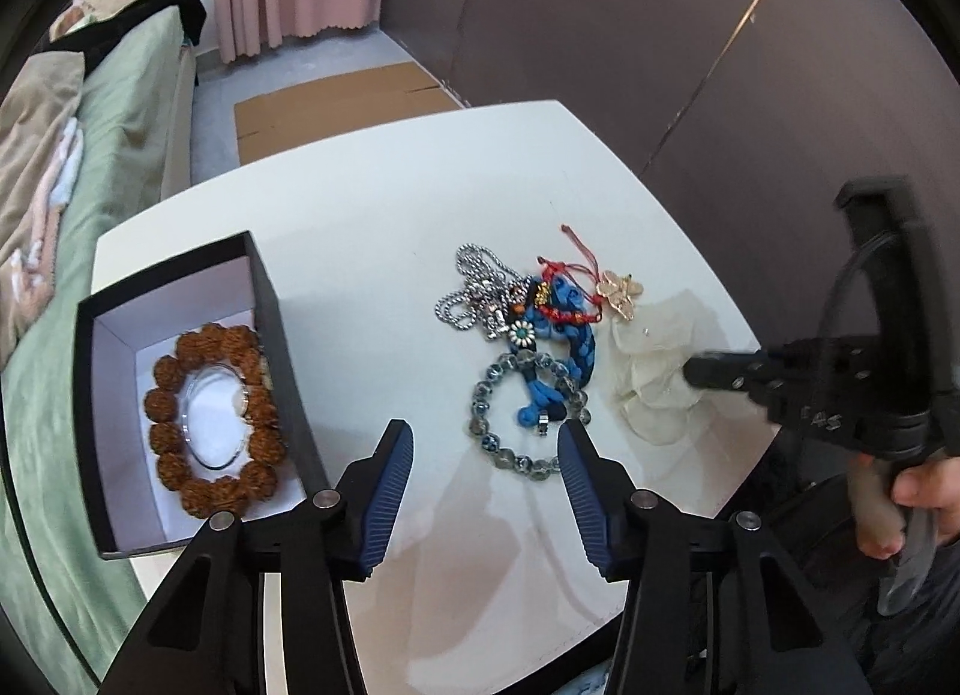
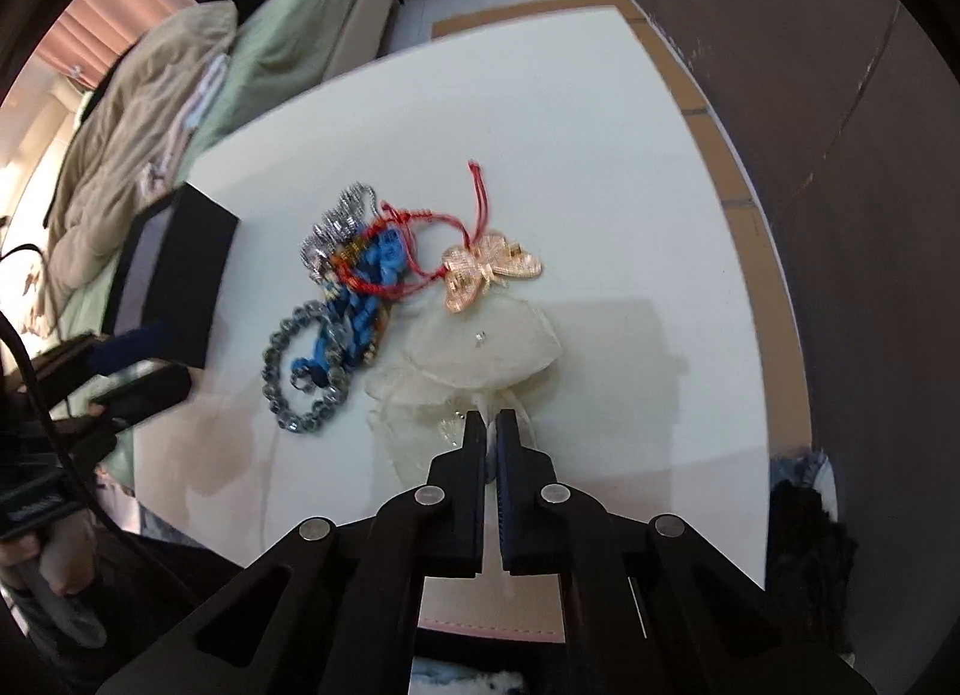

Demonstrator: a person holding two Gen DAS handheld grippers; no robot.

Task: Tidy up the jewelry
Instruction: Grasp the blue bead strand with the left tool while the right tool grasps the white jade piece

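A pile of jewelry lies on the white table (image 1: 372, 215): a silver chain (image 1: 471, 281), a blue braided cord (image 1: 567, 329), a red string bracelet (image 1: 561, 290), a gold butterfly clip (image 1: 623, 290) and a grey glass bead bracelet (image 1: 510, 419). A sheer cream pouch (image 1: 651, 371) lies to their right. A black box (image 1: 282, 347) at the left holds a brown bead bracelet (image 1: 174, 371) and a clear bangle (image 1: 216, 416). My left gripper (image 1: 485, 446) is open above the table, near the bead bracelet. My right gripper (image 2: 492, 419) is shut on the cream pouch (image 2: 474, 353).
A bed with green sheet (image 1: 126, 143) and blankets stands left of the table. Flat cardboard (image 1: 336, 107) lies on the floor behind the table. A dark wall (image 1: 660, 35) runs along the right. The table's near and right edges are close to both grippers.
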